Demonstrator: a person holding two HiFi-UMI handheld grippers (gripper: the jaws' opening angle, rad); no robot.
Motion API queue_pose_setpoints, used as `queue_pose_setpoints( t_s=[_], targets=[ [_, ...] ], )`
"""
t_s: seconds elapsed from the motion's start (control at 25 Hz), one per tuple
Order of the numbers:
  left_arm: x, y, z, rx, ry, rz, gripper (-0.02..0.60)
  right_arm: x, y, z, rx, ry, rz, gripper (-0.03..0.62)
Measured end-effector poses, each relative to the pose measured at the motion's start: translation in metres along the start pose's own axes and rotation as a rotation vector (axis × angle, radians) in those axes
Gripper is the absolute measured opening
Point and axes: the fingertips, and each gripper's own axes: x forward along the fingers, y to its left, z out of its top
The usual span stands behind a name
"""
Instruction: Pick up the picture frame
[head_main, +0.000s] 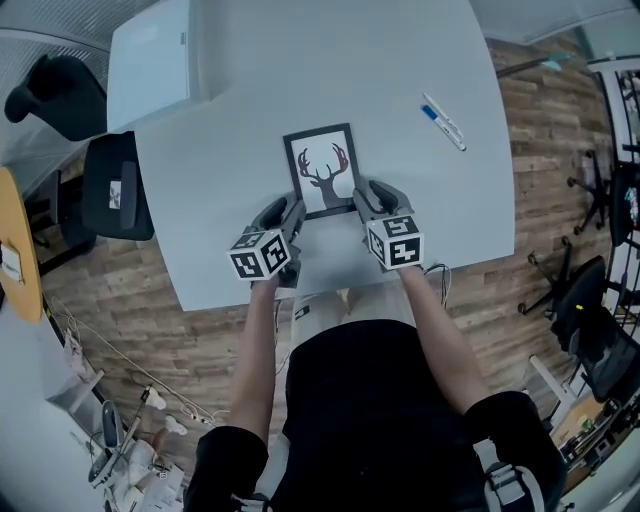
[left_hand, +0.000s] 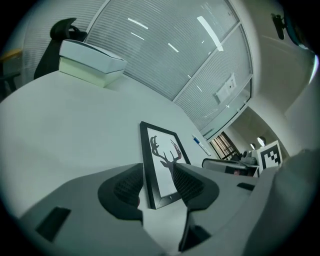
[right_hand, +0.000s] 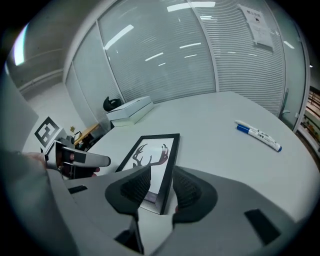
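Observation:
A black picture frame (head_main: 322, 170) with a deer-antler print lies flat on the white table (head_main: 420, 210), close to its near edge. My left gripper (head_main: 288, 212) is at the frame's near left corner. In the left gripper view the frame (left_hand: 162, 160) has its left border between the jaws of that gripper (left_hand: 155, 185), which stand apart with a gap on each side. My right gripper (head_main: 372, 196) is at the near right corner. The right gripper view shows the frame (right_hand: 152, 157) with its right border between the jaws of that gripper (right_hand: 161, 187), also apart.
A white flat box (head_main: 155, 60) sits at the table's far left. A blue-capped marker (head_main: 443, 122) lies to the frame's right. A black office chair (head_main: 115, 185) stands off the table's left edge. The person's body is against the near edge.

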Motion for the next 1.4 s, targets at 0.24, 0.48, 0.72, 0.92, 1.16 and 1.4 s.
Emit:
queue_pose_setpoints(
  t_s=[0.24,0.48,0.72,0.92,1.16,1.4],
  targets=[
    [0.020,0.015,0.008,-0.112,-0.015,-0.006,0.184,0.023,-0.009,-0.002,0.033,0.026,0.008,0.153],
    [0.034,0.020,0.005,-0.156,-0.014,0.001,0.184,0.039,-0.013,-0.010,0.067,0.065,0.028,0.150],
    [0.036,0.017,0.004,-0.204,-0.030,-0.029,0.184,0.042,-0.015,-0.021,0.147,0.084,0.047,0.149],
    [0.038,0.012,0.002,-0.233,-0.023,-0.053,0.183,0.043,-0.013,-0.020,0.160,0.090,0.063,0.130],
    [0.036,0.014,0.007,-0.261,-0.037,-0.041,0.170,0.043,-0.012,-0.020,0.176,0.088,0.074,0.117],
    [0.031,0.013,0.007,-0.251,-0.071,-0.029,0.112,0.036,-0.013,-0.011,0.193,0.058,0.105,0.100]
  ],
)
